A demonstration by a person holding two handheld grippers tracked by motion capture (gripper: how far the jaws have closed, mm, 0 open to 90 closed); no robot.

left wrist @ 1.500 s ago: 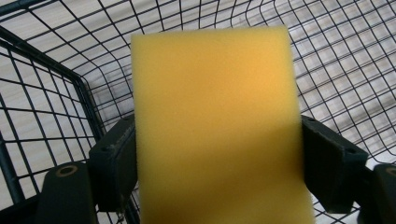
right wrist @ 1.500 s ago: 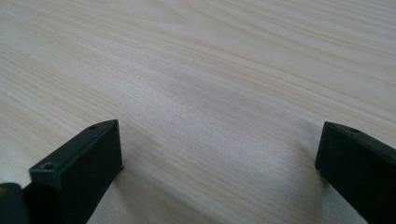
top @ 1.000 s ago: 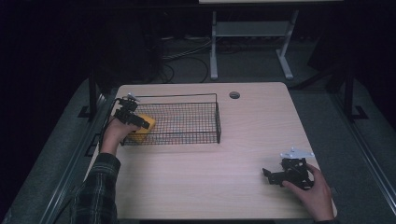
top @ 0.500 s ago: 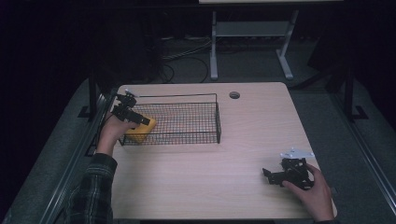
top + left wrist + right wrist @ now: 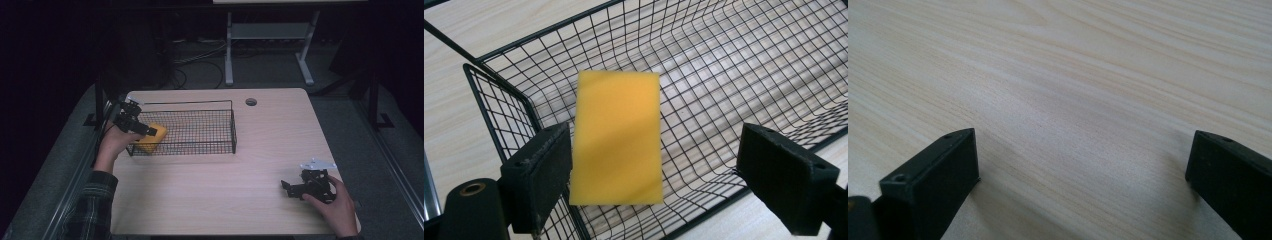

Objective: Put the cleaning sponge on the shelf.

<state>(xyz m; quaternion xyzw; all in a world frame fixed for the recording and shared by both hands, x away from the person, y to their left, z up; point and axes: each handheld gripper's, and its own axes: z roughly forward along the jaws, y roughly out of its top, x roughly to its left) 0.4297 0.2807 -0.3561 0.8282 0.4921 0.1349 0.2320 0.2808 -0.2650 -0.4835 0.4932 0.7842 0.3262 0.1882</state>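
A yellow sponge (image 5: 151, 137) lies inside the black wire basket (image 5: 200, 103), at its left end. My left gripper (image 5: 147, 131) hovers over that end, held by a hand in a plaid sleeve. In the left gripper view the sponge (image 5: 616, 137) rests on the basket's mesh (image 5: 734, 75), and my left gripper (image 5: 654, 185) is wide open above it. Its left jaw stands beside the sponge's edge. My right gripper (image 5: 287, 189) rests low at the table's front right. In the right gripper view my right gripper (image 5: 1083, 185) is open over bare wood.
The light wooden table (image 5: 260, 150) has a round cable hole (image 5: 251, 102) near its far edge. The basket takes up the back left. A white metal stand (image 5: 270, 31) and floor cables lie beyond the table in the dark.
My left gripper has drifted slightly back and left over the basket's end. The sponge stays at the basket's left end. The right gripper has not moved.
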